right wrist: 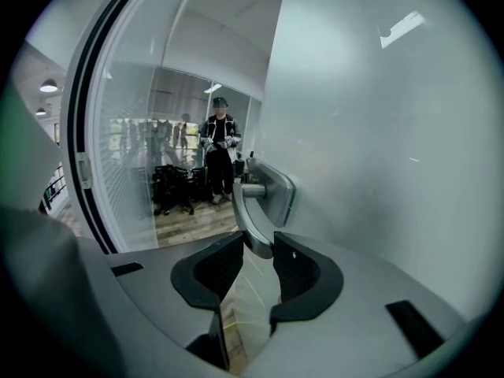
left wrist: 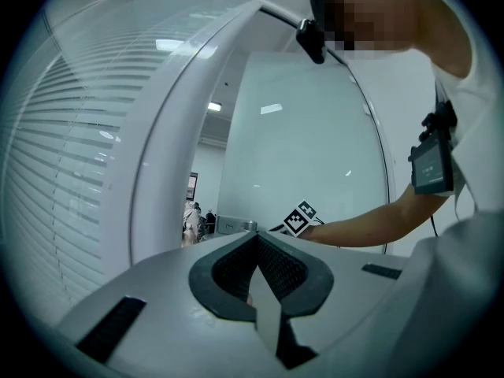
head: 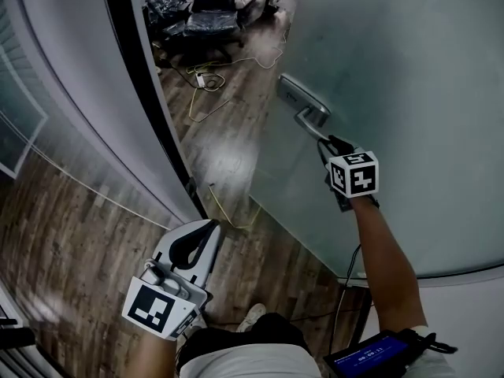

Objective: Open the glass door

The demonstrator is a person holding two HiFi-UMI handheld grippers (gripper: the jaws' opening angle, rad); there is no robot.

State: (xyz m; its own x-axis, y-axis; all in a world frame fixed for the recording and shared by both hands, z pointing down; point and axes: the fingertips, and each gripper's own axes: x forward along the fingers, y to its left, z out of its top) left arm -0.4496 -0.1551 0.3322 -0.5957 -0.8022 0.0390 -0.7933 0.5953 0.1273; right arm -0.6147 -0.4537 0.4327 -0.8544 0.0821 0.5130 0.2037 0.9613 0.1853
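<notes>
Where the frosted glass door stands ajar from its dark frame, plank wood floor shows in the gap, with black office chairs and a loose yellow cable beyond. Near the door's edge, the right gripper pinches the curved, brushed-metal lever handle. The left gripper hangs low, its ribbed pads pressed together.

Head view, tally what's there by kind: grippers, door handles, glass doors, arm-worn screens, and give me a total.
grippers: 2 (left gripper, right gripper)
door handle: 1
glass door: 1
arm-worn screen: 1
total: 5
</notes>
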